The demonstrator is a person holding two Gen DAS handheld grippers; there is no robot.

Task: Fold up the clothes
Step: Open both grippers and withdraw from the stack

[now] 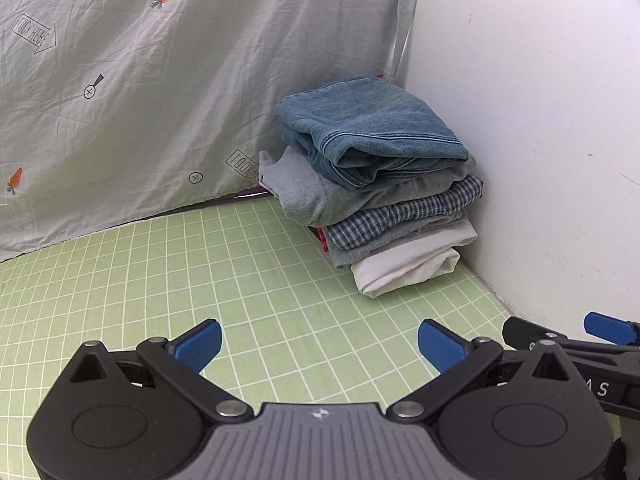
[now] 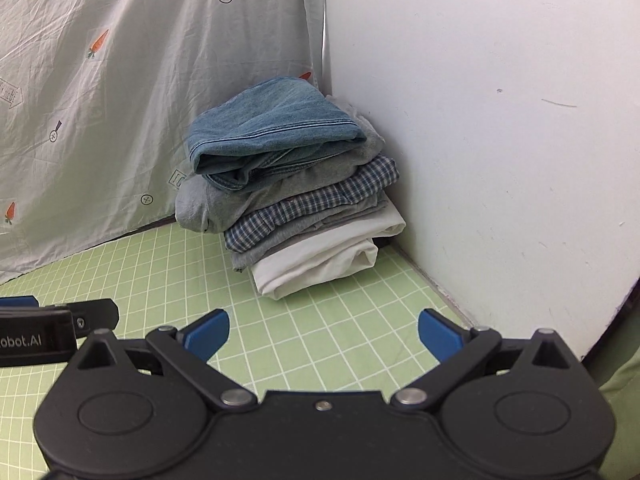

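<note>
We see the stack of folded clothes [image 1: 376, 184] sitting in the corner where the white wall [image 1: 540, 120] meets the hanging printed sheet [image 1: 140, 100]. On top of the stack lies a folded blue denim piece [image 1: 368, 128]; under it comes a grey garment [image 1: 304, 192], then a blue checked shirt [image 1: 404, 212], and at the bottom a white fabric [image 1: 404, 268] resting on the green gridded mat [image 1: 200, 272]. The stack touches the wall on one side and leans close against the sheet behind it.

In front of the stack, well apart from it, our left gripper [image 1: 320, 344] hovers over the mat with its blue fingers [image 1: 200, 344] spread wide and nothing between them. Our right gripper [image 2: 324, 334] is likewise held above the mat in front of the stack, its blue pads [image 2: 438, 336] spread apart and empty. From the right wrist view the left gripper shows at the left edge, just beside the right one.
</note>
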